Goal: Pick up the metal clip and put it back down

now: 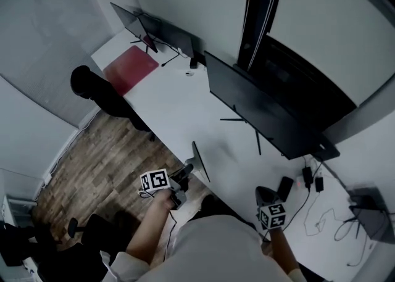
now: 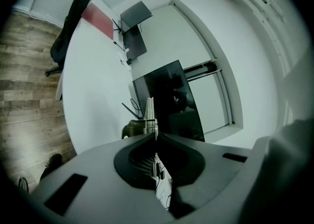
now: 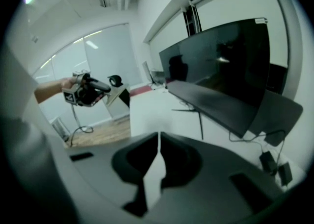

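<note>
My left gripper (image 1: 185, 173) hangs over the desk's near edge, shut on a thin metal clip (image 1: 200, 161). In the left gripper view, the silvery clip (image 2: 149, 115) sticks up edge-on from the closed jaw tips of the left gripper (image 2: 156, 137). The right gripper view shows the left gripper (image 3: 91, 90) from the side, with the clip (image 3: 119, 95) as a flat angled piece beyond its tips. My right gripper (image 1: 266, 195) is held lower right over the white desk (image 1: 173, 108). The right gripper (image 3: 158, 137) has its jaws together with nothing between them.
A wide dark monitor (image 1: 259, 111) stands along the back of the desk, with more screens (image 1: 160, 28) and a red mat (image 1: 131, 68) at the far end. A black chair (image 1: 92, 86) is on the wooden floor (image 1: 99, 170). Cables and adapters (image 1: 305, 176) lie at the right.
</note>
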The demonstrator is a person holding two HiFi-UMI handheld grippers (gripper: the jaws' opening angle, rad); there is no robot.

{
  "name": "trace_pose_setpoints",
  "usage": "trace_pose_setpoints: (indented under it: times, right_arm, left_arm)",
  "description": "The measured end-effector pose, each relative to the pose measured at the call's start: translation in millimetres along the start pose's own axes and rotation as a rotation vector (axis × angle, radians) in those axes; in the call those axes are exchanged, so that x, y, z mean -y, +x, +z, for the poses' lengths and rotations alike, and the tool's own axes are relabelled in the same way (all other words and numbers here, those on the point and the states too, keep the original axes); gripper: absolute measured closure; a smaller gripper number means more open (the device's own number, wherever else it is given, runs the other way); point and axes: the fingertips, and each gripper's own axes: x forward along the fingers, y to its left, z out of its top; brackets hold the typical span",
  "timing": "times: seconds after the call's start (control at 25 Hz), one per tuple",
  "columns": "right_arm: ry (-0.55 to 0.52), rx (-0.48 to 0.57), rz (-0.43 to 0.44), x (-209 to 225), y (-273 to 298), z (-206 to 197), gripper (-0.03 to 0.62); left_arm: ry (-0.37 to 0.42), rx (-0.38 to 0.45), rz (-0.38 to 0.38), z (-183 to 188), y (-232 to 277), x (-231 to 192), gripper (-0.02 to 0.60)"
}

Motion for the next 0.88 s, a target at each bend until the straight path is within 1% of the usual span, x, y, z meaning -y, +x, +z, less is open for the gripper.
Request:
trace_pose_setpoints:
  times: [0.16, 0.32, 0.48, 0.64, 0.76, 0.88]
  right_arm:
    - [-0.012, -0.02, 0.023, -9.6, 9.0, -1.3, 0.56]
    - [-0.015, -0.036, 0.032, -15.5, 15.0, -4.7, 0.56]
    - [-0.01, -0.062, 0.037, -21.7, 19.3, -6.3, 0.56]
    - [-0.009, -0.085, 0.039, -21.6, 24.4, -9.4, 0.56]
    - [-0.01, -0.103, 0.044, -21.7, 31.1, -10.6, 0.56]
    - [-0.011, -0.113, 0.054, -24.3, 39.7, -10.3, 0.56]
  left_arm:
    - [-0.025, 0.033, 0.011, 9.7, -10.3, -8.7, 0.548]
    - [-0.005, 0.042, 0.016, 15.9, -12.5, -17.2, 0.548]
    - [-0.025, 0.032, 0.035, 15.0, -8.5, -31.2, 0.548]
    - [-0.073, 0.018, 0.032, 9.1, 5.4, -50.2, 0.548]
    - [-0.092, -0.003, 0.033, 6.2, 17.9, -66.2, 0.548]
    - [-0.095, -0.026, 0.057, 3.9, 29.0, -86.4, 0.548]
